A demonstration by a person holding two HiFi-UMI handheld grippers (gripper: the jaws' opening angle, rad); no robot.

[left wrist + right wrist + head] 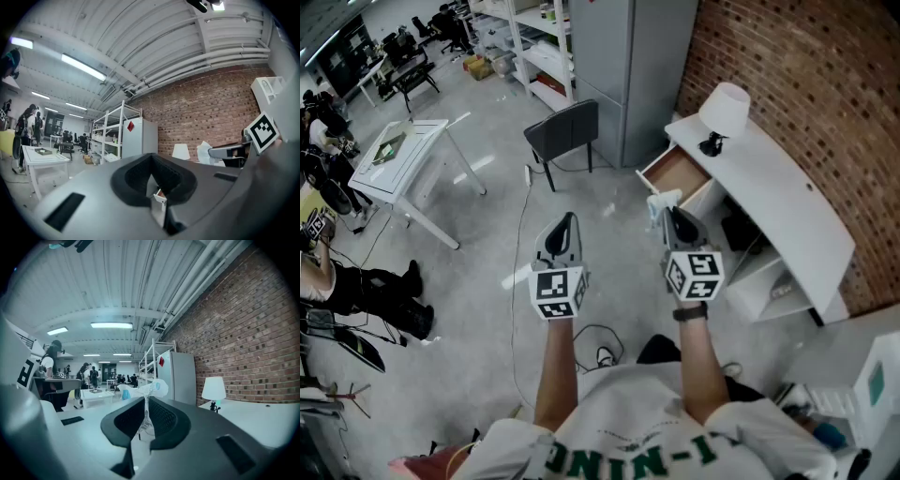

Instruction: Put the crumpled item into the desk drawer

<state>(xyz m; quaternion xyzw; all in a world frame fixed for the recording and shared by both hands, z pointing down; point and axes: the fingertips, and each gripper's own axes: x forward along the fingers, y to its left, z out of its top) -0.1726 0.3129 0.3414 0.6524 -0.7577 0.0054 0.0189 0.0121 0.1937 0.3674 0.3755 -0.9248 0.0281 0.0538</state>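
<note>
The white surface point(787, 197) runs along the brick wall, ahead and to the right of both tools. Its open drawer point(677, 173) is pulled out toward the person. It lies straight ahead of the right hand-held gripper point(673, 216), just past the tip, with its empty wooden bottom facing up. The left hand-held gripper point(566, 221) hangs level with the right one but farther from the drawer, with its jaws pressed together on nothing. The right hand-held gripper pinches the crumpled plastic bag point(660, 202). A thin twist of film sits between the jaws, and the bulk of the bag sticks out beyond the tip toward the drawer. The right side is plainly the nearer one, so the coming move looks like a short forward reach over the drawer's front edge before letting go.
</note>
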